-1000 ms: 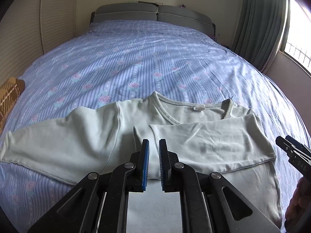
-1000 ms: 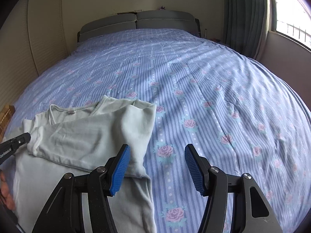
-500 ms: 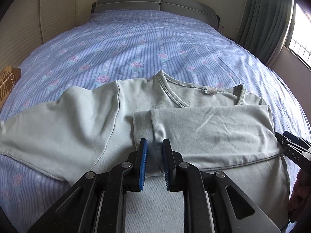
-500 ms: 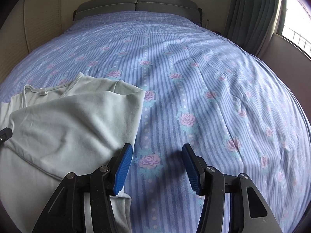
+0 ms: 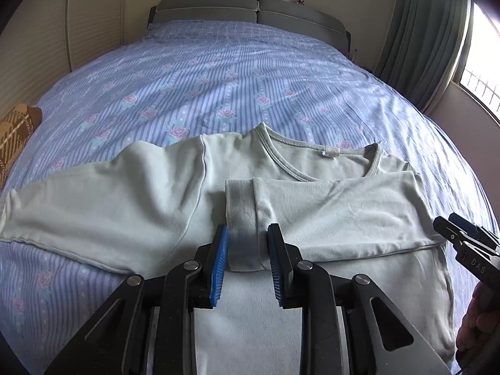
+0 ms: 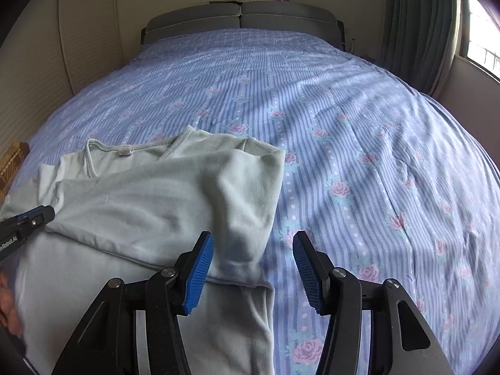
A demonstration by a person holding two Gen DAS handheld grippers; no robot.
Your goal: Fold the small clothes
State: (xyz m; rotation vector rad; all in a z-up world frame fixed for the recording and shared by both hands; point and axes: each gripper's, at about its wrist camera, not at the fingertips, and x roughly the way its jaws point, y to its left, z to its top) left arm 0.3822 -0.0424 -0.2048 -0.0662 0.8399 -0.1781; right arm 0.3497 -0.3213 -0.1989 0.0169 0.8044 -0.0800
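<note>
- Opening its jaws, the left hand-held gripper [image 5: 248, 245] is releasing the sleeve cuff [image 5: 242, 218], which it was pinching a second ago; the cuff is lying slack between the pads at 6 o'clock.
- Hanging with jaws apart and gripping nothing, the right hand-held gripper [image 6: 253, 259] is straddling the shirt's right edge.
- Lying on the bed [image 5: 218, 72], one pale green shirt [image 5: 312, 218] is showing one sleeve folded across the chest; the other sleeve [image 5: 103, 200] is stretching toward 9 o'clock, probably next.
- Counting: two grippers, one shirt, one plaid cushion [image 5: 15, 134] at 10 o'clock.
</note>
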